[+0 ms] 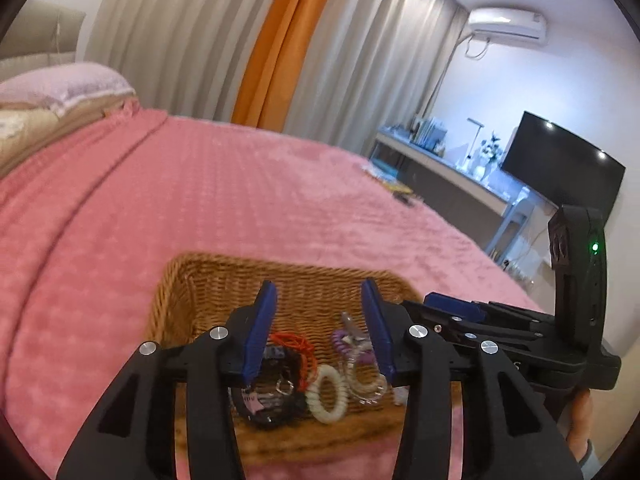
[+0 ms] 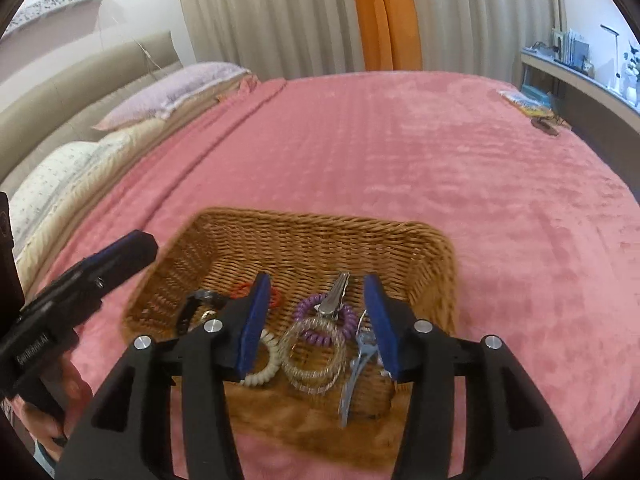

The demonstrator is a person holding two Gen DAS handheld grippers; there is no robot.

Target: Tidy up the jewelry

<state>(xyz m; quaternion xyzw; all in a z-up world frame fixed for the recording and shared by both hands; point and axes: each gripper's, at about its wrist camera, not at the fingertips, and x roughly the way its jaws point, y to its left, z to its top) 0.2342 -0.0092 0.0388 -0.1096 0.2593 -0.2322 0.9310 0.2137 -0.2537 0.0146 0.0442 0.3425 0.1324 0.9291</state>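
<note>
Left gripper body: white lettering is running along its black side, down-left of the wicker basket; it is looking like "Generation AI" but blur is keeping it uncertain
Right gripper body: a single pale character, perhaps "S", is showing on the black side just right of the basket; the rest is being hidden
Pink tag: lying in the basket among the dark items, its print is staying too small to read
</note>
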